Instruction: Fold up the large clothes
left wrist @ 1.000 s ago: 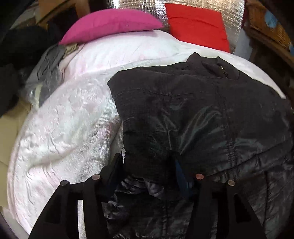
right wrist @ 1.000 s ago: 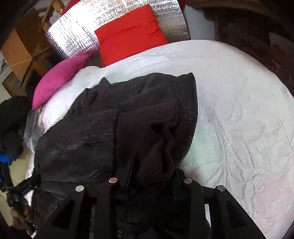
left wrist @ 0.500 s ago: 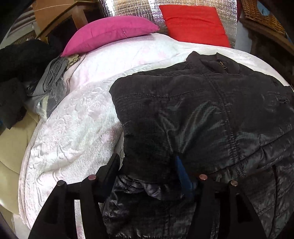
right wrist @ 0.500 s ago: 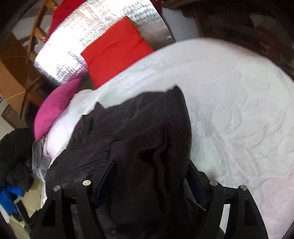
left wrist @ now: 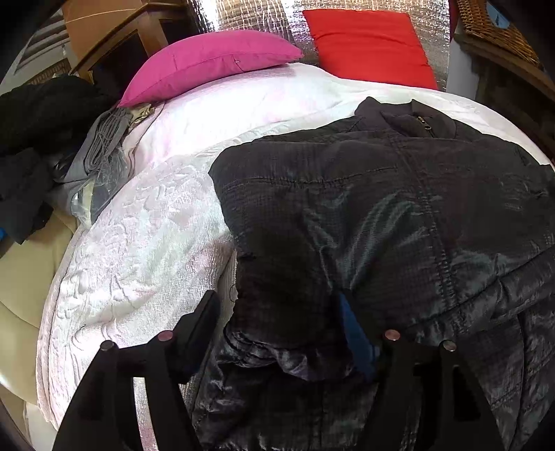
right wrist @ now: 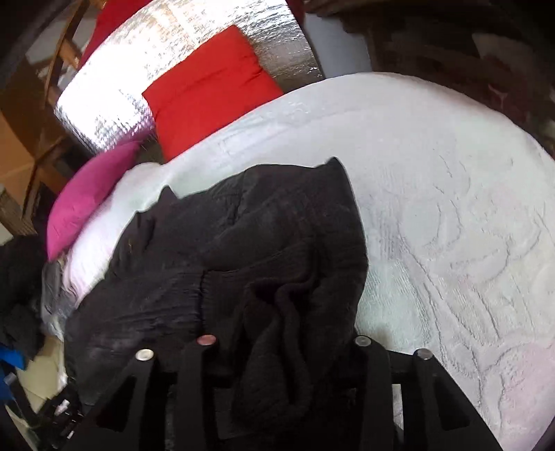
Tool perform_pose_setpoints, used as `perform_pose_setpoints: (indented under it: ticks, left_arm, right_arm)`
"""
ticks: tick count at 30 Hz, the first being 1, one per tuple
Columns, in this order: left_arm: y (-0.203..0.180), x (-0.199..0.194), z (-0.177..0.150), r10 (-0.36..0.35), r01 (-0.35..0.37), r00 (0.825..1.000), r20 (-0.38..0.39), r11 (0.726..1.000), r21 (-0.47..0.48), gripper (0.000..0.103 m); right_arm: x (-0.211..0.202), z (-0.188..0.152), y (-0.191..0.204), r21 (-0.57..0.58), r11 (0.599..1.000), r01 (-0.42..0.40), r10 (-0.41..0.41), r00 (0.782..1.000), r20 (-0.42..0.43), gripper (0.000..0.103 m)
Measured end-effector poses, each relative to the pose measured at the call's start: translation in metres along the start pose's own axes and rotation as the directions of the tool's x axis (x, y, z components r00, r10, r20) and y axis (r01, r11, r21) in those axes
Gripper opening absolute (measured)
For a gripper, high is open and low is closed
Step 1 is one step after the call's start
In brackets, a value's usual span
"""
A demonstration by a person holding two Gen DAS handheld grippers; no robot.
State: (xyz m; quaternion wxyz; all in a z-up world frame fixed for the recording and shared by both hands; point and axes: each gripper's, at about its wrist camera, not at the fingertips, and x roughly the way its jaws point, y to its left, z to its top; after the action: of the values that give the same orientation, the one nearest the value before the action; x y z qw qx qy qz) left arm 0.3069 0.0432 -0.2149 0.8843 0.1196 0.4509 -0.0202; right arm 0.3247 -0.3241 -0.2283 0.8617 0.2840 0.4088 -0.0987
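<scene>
A large black quilted jacket (left wrist: 399, 215) lies on a white bedspread (left wrist: 145, 236), collar and zip toward the pillows. My left gripper (left wrist: 277, 312) has its jaws spread apart around a bunched fold of the jacket's lower part; a blue pad shows on the right finger. In the right wrist view the jacket (right wrist: 242, 249) is folded over itself on the bedspread (right wrist: 451, 225). My right gripper (right wrist: 281, 333) is mostly hidden by a thick roll of jacket fabric between its fingers.
A pink pillow (left wrist: 208, 62) and a red pillow (left wrist: 371, 45) lean at the head of the bed against a silver foil panel (right wrist: 156, 59). Grey and dark clothes (left wrist: 52, 145) pile at the bed's left edge. A wicker basket (left wrist: 499, 31) stands at the back right.
The right gripper view tilted and shifted; the jacket fabric stays bunched between its fingers. The left gripper stayed on the jacket's hem area, its view slightly drawn back.
</scene>
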Motion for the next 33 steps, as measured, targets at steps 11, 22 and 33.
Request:
perform_pose_setpoints:
  ticks: [11, 22, 33]
  left_arm:
    - [0.05, -0.016, -0.008, -0.23, 0.223, 0.973, -0.009, 0.952, -0.212, 0.084]
    - [0.065, 0.009, -0.008, -0.365, 0.339, 0.931, -0.014, 0.878, -0.337, 0.047]
    - [0.063, 0.015, -0.007, -0.317, 0.282, 0.946, -0.069, 0.909, -0.307, 0.065]
  right_arm:
    - [-0.047, -0.009, -0.024, -0.01, 0.993, -0.114, 0.113, 0.99, -0.084, 0.074]
    - [-0.031, -0.022, -0.012, -0.016, 0.982, -0.187, 0.184, 0.979, -0.088, 0.039]
    - [-0.026, -0.029, -0.01, -0.074, 0.993, -0.097, 0.089, 0.991, -0.104, 0.058]
